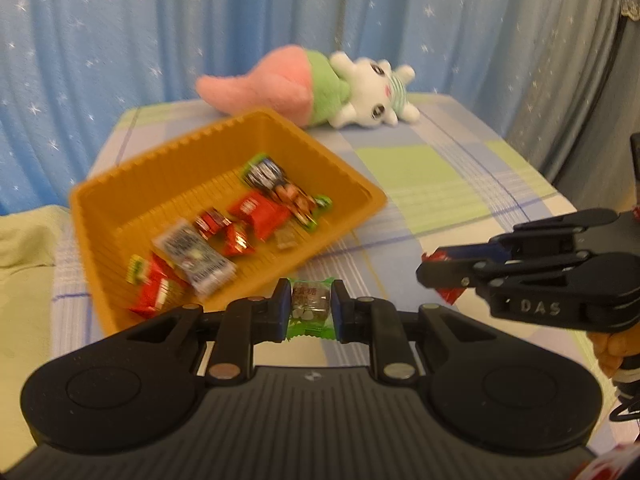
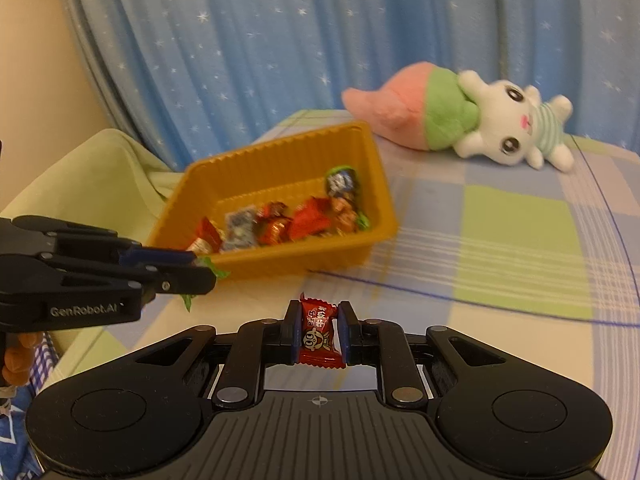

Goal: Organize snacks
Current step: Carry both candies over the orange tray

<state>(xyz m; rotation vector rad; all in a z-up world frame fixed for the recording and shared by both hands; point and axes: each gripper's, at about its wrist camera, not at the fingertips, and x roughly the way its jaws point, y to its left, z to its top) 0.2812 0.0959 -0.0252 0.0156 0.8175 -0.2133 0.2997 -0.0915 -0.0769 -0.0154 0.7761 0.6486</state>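
The left gripper [image 1: 310, 304] is clamped on a green candy [image 1: 310, 307], held just in front of the near wall of the orange tray [image 1: 224, 140]. The right gripper [image 2: 319, 332] pinches a red candy [image 2: 319, 334] over the checked cloth [image 2: 520, 240], a little short of the tray. The tray sits on the cloth and holds a heap of wrapped snacks [image 1: 224, 236], mostly red, with a silver packet among them. A plush toy [image 2: 460, 120] lies on its side behind the tray, before a blue starred curtain [image 2: 280, 40].
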